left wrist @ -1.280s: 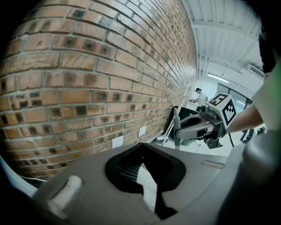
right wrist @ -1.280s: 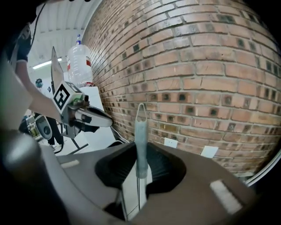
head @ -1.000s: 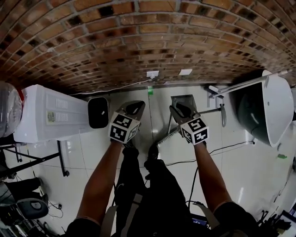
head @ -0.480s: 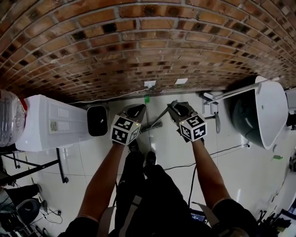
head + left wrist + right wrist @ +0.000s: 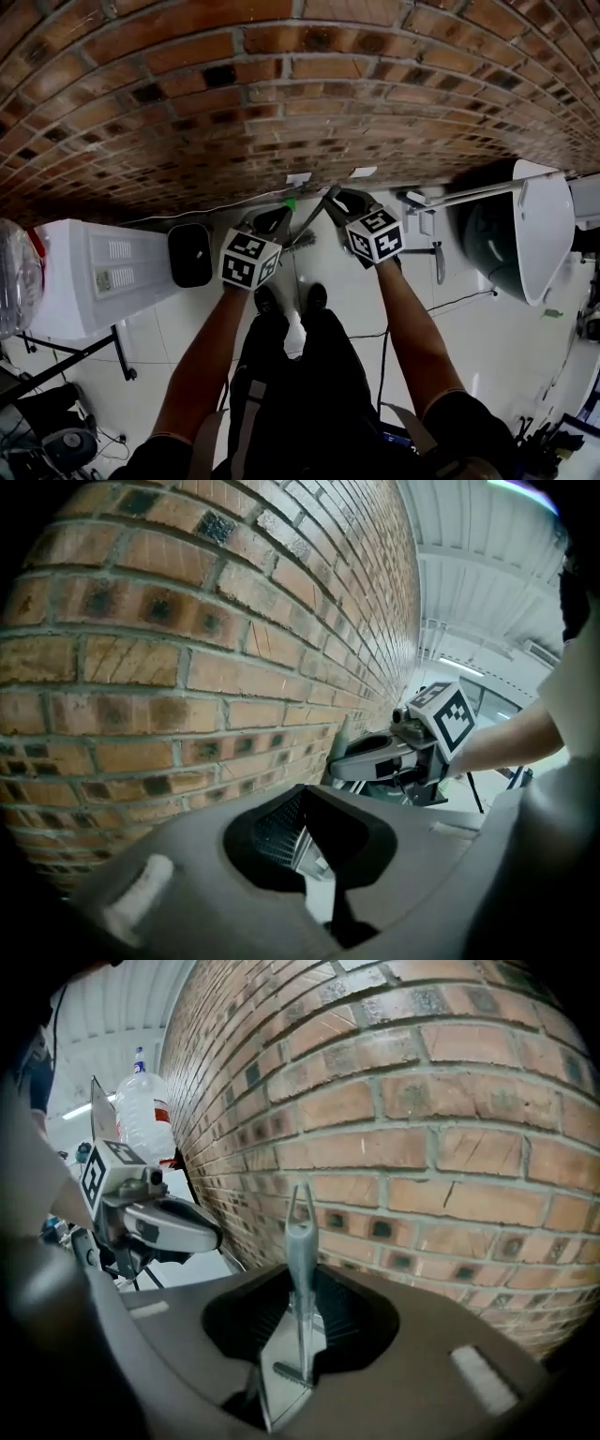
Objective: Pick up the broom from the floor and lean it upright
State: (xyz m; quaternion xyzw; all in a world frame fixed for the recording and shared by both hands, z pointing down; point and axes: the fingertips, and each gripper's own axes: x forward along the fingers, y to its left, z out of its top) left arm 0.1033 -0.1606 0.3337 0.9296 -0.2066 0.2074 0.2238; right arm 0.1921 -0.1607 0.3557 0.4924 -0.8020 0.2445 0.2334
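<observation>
Though its bristle head sits low near the foot of the brick wall, the slim grey fork-tipped broom rises close before that wall, pinched by the right gripper, both arms outstretched, the left gripper slightly parted, empty.

I hold both forearms stretched forward side by side, tools angled downward. The right tool has its jaws clamped on the broom handle. The left tool has its jaws apart and, as far as I can tell, holds nothing.
</observation>
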